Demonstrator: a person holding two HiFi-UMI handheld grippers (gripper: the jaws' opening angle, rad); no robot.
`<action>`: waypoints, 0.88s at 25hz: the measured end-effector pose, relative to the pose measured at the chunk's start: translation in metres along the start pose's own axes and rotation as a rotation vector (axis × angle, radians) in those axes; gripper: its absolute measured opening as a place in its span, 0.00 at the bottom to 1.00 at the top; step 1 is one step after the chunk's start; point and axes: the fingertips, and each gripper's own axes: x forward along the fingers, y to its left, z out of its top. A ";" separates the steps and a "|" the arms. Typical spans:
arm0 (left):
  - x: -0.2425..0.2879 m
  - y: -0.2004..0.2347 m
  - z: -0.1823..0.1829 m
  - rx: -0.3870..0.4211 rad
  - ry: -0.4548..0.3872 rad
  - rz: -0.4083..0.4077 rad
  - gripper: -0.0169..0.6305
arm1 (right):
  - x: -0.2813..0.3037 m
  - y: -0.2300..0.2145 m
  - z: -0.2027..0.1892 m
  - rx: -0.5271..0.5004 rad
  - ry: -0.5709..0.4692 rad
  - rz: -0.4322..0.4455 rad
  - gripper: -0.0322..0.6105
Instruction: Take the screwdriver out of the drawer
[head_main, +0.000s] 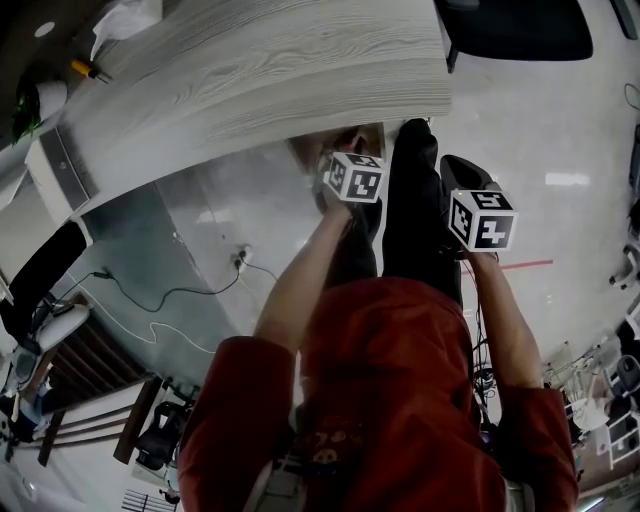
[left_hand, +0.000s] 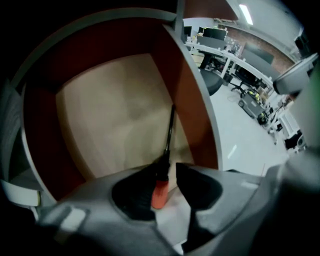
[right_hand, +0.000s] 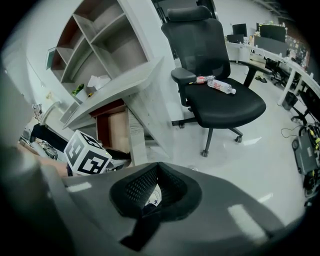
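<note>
While the orange-handled, black-shafted screwdriver (left_hand: 160, 189) lies in the wood-bottomed drawer (left_hand: 100, 120), our left gripper (left_hand: 166, 169) stands spread around its handle. It looks light, stiff and slick, so we'd pinch the handle. Our right gripper (right_hand: 157, 166) is pressed together, empty.

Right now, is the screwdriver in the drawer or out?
In. The screwdriver lies on the drawer bottom, orange handle between the open jaws of the left gripper.

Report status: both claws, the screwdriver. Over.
Left claw open, astride screwdriver handle in drawer. Right claw shut, empty. No obstruction seen.
</note>
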 end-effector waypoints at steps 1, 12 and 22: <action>0.002 0.001 0.000 -0.003 0.003 0.015 0.22 | 0.001 -0.001 -0.001 0.001 0.001 0.000 0.05; 0.005 0.006 -0.001 -0.002 -0.003 0.103 0.15 | 0.002 -0.015 -0.009 0.016 -0.012 -0.004 0.05; 0.000 0.007 -0.001 0.020 0.000 0.092 0.13 | -0.002 -0.015 -0.009 0.016 -0.026 0.000 0.05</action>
